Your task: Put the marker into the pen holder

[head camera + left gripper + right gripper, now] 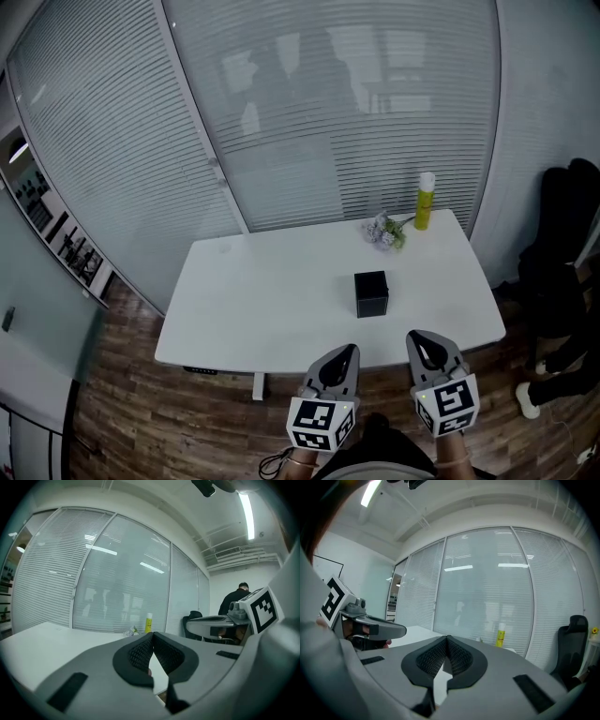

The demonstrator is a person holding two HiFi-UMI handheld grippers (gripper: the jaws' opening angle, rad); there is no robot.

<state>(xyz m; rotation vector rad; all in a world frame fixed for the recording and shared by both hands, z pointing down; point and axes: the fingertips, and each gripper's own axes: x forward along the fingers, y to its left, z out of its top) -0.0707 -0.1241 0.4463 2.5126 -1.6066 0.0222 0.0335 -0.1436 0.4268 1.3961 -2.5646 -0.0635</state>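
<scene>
Nearest the camera in the head view, the left gripper (347,352) and the right gripper (422,339) are held side by side just short of the near edge of the white desk (272,291), each with its marker cube toward the person and its tips pointing at the desk. The left gripper's own view shows its ribbed pads (140,651) pressed together at the tips with nothing between them. The right gripper view shows the same: pads (429,658) meeting at the tips and pinching nothing. The pen holder (371,293), a small black box, stands upright toward the right of the desk's middle, beyond the grippers and apart from both. The marker cannot be made out in any view. At the far right corner of the desk a yellow bottle (426,201) stands upright, with a small bunch of flowers (384,232) lying just beside it on its left. A black chair (567,220) stands off the desk's right end on the wooden floor (141,412), and a glass wall with blinds (328,103) runs behind the desk.
</scene>
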